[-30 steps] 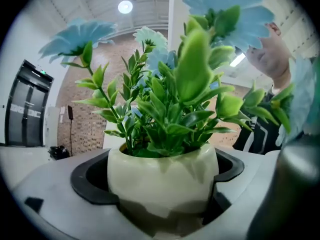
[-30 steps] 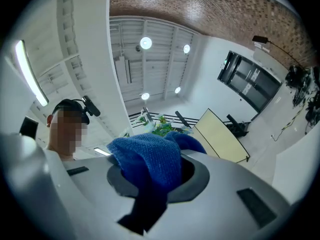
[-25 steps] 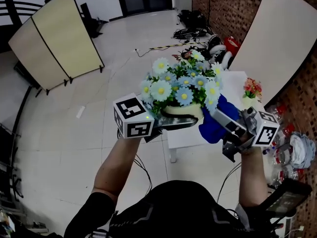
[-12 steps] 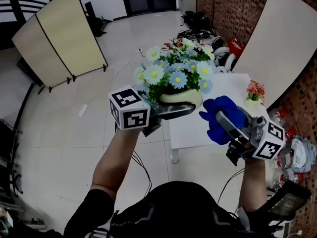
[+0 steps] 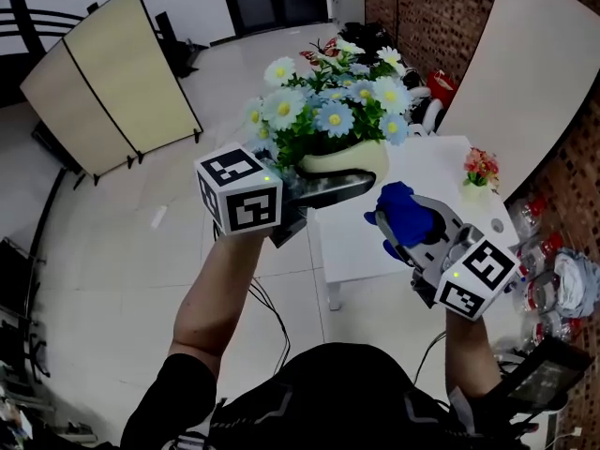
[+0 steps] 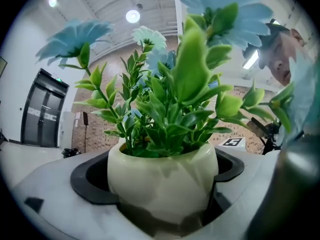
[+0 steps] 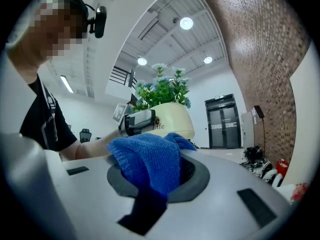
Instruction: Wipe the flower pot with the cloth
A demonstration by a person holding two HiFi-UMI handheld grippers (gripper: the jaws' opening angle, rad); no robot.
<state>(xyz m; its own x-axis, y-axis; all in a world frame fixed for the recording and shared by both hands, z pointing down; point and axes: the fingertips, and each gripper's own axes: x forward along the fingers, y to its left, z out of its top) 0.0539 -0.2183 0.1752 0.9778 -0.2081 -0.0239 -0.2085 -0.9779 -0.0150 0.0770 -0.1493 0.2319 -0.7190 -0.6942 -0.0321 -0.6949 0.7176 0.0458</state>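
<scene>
A cream flower pot (image 5: pixel 345 163) with blue and white daisies is held up in the air by my left gripper (image 5: pixel 314 195), which is shut on it. In the left gripper view the pot (image 6: pixel 162 181) sits wedged between the jaws. My right gripper (image 5: pixel 405 225) is shut on a bunched blue cloth (image 5: pixel 401 212), a little to the right of the pot and below it, not touching it. In the right gripper view the cloth (image 7: pixel 150 161) fills the jaws and the pot (image 7: pixel 170 120) shows just beyond it.
A white table (image 5: pixel 431 172) stands below the pot, with a small pot of red flowers (image 5: pixel 479 170) near its right edge. A folding screen (image 5: pixel 103 73) stands at the left. Cables and bags (image 5: pixel 375 40) lie on the floor by the brick wall.
The left gripper has lifted the pot higher and slightly left. The right gripper with the cloth has drawn away from the pot, down and toward me.
</scene>
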